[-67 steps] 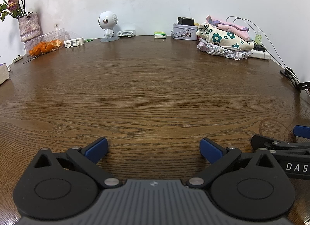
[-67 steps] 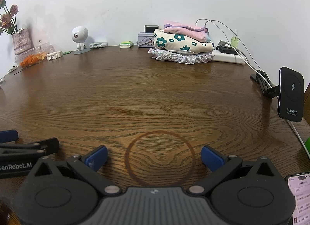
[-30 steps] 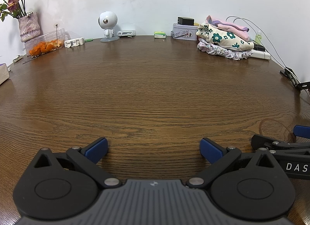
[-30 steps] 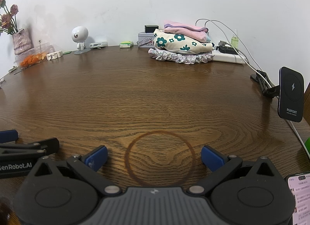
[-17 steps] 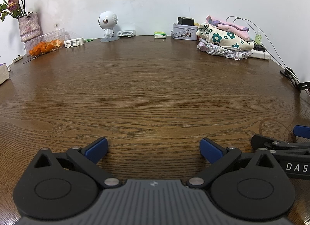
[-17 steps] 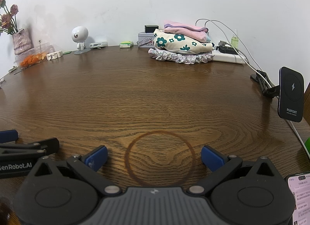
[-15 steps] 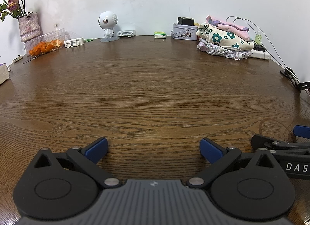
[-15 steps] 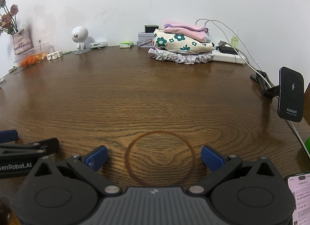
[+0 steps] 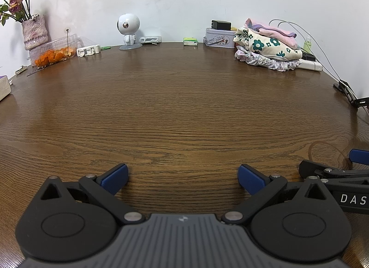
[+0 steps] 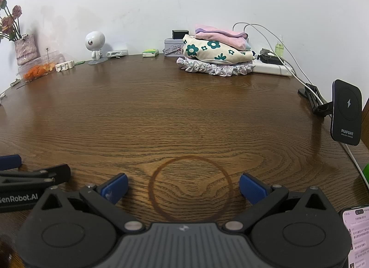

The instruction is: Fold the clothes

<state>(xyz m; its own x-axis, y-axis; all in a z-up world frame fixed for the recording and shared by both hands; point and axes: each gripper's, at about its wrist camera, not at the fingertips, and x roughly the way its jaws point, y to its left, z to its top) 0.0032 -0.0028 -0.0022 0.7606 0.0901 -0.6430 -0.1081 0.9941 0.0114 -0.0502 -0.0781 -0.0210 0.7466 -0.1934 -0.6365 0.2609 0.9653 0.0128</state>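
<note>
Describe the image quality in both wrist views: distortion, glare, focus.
Left wrist view: fisheye bends the table edge into an arc, with soft sheen at left and dark corner vignetting. Right wrist view: same bowing; the folded clothes stay sharp, and the phone screen glows bright.

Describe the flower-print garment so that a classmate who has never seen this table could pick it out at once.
Look to the far edge of the wooden table, against the white wall, where a clothes pile sits. The flower-print garment lies in its middle, cream with dark green flowers, between plain pink cloth above and a frilled white piece below.
</note>
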